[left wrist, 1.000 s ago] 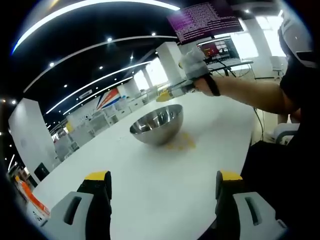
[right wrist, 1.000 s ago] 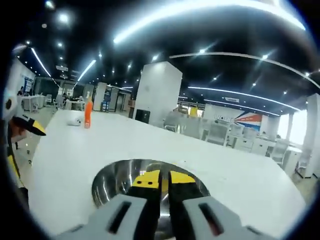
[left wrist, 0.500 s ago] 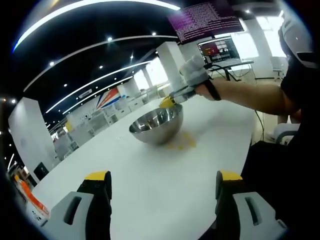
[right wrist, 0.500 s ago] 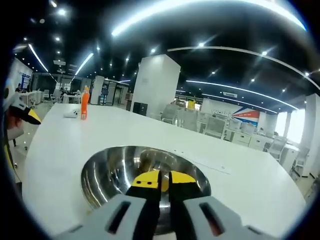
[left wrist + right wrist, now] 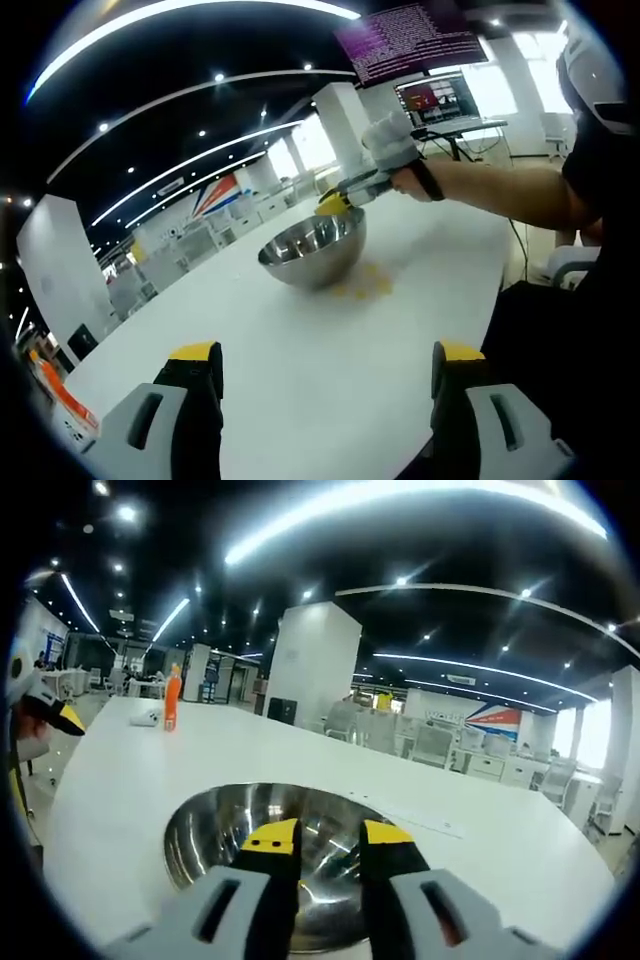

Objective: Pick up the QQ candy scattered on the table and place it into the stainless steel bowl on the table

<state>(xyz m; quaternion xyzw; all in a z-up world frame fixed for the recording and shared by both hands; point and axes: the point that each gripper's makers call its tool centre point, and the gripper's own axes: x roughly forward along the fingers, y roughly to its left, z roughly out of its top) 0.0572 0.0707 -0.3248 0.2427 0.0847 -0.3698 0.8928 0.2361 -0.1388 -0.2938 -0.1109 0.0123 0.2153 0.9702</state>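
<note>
- QQ candy (image 5: pixel 362 284): yellow pieces scattered on the white table (image 5: pixel 300 360), centre of the left gripper view, just beside the bowl's base on its lower-right side.
- Stainless steel bowl (image 5: pixel 313 247): upright on the table, centre of the left gripper view. In the right gripper view it sits at lower centre (image 5: pixel 215 825), seen from above. Contents cannot be made out.
- Right gripper (image 5: pixel 328 838): yellow-tipped jaws parted with a clear gap, nothing seen between them, poised over the bowl's opening. In the left gripper view it enters from upper right (image 5: pixel 333 203), yellow tip at the bowl's far rim, held by a gloved hand (image 5: pixel 392 152).
- Left gripper (image 5: pixel 325 365): jaws spread wide at the bottom of its view, holding nothing, above bare table and well apart from the bowl.
- Orange bottle (image 5: pixel 172 702): upright on the table, left side of the right gripper view, a small white object (image 5: pixel 146 718) just beside it.
- Monitors (image 5: pixel 408 42): upper right of the left gripper view, lit.
</note>
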